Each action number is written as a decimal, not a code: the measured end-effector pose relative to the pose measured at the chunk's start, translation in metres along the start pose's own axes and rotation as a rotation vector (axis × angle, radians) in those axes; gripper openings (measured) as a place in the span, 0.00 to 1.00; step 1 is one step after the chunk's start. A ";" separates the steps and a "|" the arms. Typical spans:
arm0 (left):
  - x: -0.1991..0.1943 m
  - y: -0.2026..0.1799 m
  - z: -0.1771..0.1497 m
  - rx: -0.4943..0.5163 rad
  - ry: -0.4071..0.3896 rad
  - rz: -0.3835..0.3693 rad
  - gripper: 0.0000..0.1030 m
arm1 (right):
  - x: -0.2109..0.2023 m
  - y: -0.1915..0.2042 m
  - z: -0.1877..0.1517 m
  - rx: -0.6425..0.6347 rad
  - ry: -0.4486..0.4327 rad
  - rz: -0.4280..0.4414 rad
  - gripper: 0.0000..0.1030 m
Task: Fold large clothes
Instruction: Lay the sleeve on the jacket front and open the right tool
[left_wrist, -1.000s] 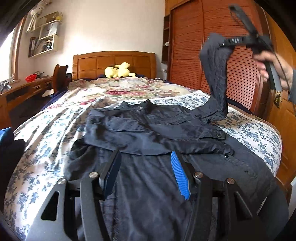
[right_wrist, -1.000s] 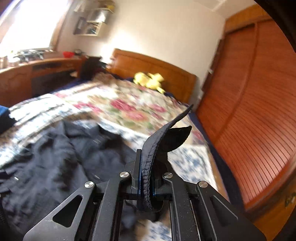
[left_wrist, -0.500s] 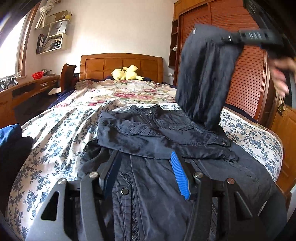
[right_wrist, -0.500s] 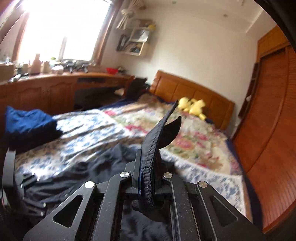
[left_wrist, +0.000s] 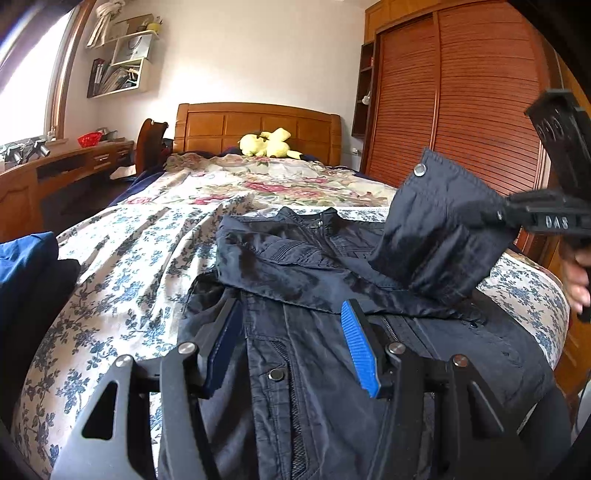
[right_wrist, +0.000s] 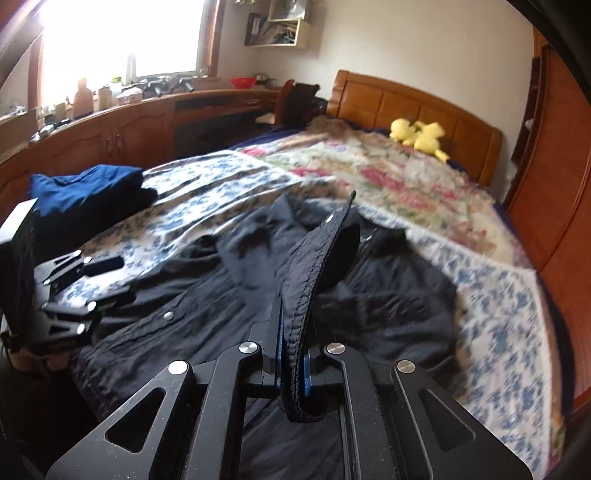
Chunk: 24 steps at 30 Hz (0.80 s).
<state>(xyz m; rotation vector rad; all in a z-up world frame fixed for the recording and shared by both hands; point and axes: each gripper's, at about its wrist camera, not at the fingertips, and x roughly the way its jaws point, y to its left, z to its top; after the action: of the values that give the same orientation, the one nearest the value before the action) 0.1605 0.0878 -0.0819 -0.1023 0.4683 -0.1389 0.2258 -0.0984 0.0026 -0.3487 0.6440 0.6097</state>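
A dark navy jacket (left_wrist: 317, 354) lies spread on the bed, collar toward the headboard, one sleeve folded across the chest. My left gripper (left_wrist: 291, 332) is open and empty, low over the jacket's front placket. My right gripper (right_wrist: 293, 354) is shut on the cuff (right_wrist: 317, 266) of the other sleeve. In the left wrist view the right gripper (left_wrist: 517, 218) holds that sleeve (left_wrist: 439, 236) lifted over the jacket's right chest. The left gripper also shows in the right wrist view (right_wrist: 85, 284), at the jacket's left edge.
The bed has a blue floral sheet (left_wrist: 125, 258) and a flowered quilt (left_wrist: 280, 181) behind. A blue and black folded pile (right_wrist: 88, 188) sits at the bed's left edge. A yellow plush (left_wrist: 266, 144) lies by the headboard. A wooden wardrobe (left_wrist: 461, 110) stands right, a desk (right_wrist: 147, 122) left.
My right gripper has swung the held sleeve down and leftward from high in the air to just above the jacket's chest. The left gripper has stayed open over the front.
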 end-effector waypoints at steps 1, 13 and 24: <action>0.000 0.001 -0.001 0.001 0.001 0.003 0.53 | 0.001 0.003 -0.002 0.004 0.004 0.009 0.05; -0.003 0.005 -0.003 0.007 0.003 0.020 0.53 | 0.013 0.024 -0.021 0.039 0.042 0.080 0.07; -0.002 0.003 -0.004 0.013 0.009 0.016 0.53 | -0.002 0.027 -0.029 0.052 0.005 0.108 0.48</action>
<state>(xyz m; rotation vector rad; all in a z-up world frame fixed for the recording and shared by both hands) 0.1567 0.0907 -0.0851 -0.0854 0.4770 -0.1271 0.1943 -0.0920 -0.0212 -0.2680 0.6852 0.6937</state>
